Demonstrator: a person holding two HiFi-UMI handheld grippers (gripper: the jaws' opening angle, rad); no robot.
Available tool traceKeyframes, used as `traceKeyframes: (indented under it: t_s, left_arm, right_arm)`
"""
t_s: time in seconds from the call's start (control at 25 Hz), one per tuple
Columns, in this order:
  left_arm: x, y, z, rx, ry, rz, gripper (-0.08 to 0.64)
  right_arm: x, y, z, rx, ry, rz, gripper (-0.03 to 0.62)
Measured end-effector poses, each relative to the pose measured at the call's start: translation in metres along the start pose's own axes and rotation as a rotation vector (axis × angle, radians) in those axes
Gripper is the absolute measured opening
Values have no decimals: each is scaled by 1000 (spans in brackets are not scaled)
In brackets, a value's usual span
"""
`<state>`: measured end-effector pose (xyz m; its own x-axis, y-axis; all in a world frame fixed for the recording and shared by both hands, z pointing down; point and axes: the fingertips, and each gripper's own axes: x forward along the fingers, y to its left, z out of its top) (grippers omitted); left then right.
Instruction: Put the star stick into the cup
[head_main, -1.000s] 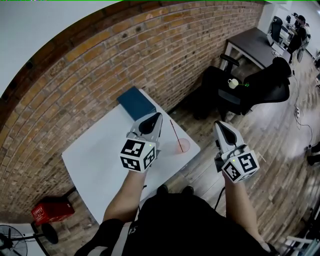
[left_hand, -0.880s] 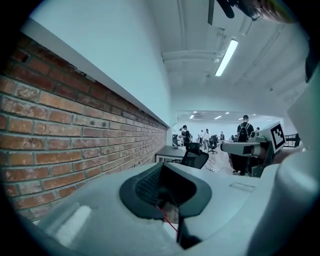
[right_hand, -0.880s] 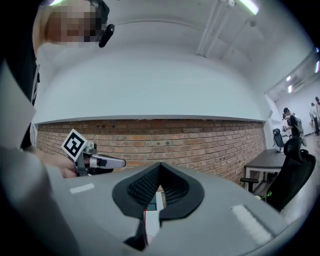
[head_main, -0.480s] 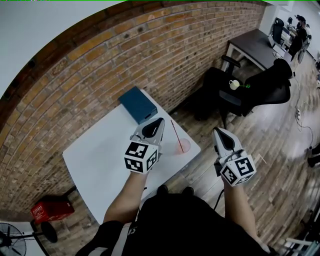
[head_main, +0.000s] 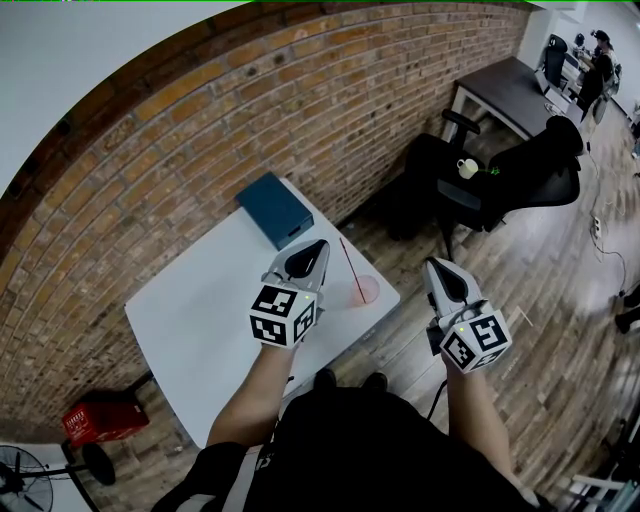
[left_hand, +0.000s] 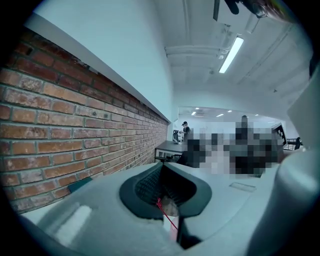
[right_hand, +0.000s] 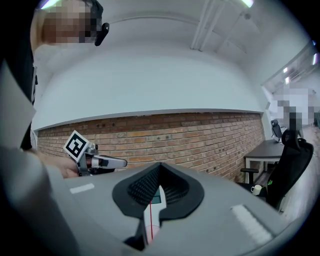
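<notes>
Seeing star stick (head_main: 349, 266) standing tilted in cup (head_main: 365, 291). Holding left gripper (head_main: 318, 246) clenched, empty, just left of cup; right gripper (head_main: 436, 265) clenched, empty, right of cup, past table (head_main: 200, 320) edge. Reading both slightly lower than a second ago; no shift in stick or cup.

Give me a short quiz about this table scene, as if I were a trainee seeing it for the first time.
1. True or false: the red stick stands in the pink cup.
2. Which thing lies on the white table nearest the brick wall? A) a blue box B) a green bottle C) a yellow plate
3. Fill in: neither the left gripper nor the right gripper holds anything; both pairs of jaws are ____.
Key: 1 true; 2 A; 3 shut.
</notes>
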<state>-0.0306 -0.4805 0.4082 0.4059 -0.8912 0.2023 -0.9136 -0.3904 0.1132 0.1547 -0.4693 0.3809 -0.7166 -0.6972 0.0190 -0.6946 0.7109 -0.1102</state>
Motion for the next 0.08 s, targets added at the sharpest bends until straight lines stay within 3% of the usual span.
traceKeyframes:
  t_s: [0.08]
  left_arm:
    - [1, -1, -1, -2, 4, 0, 5]
  right_arm:
    - [-1, -2, 0, 3, -1, -3, -3]
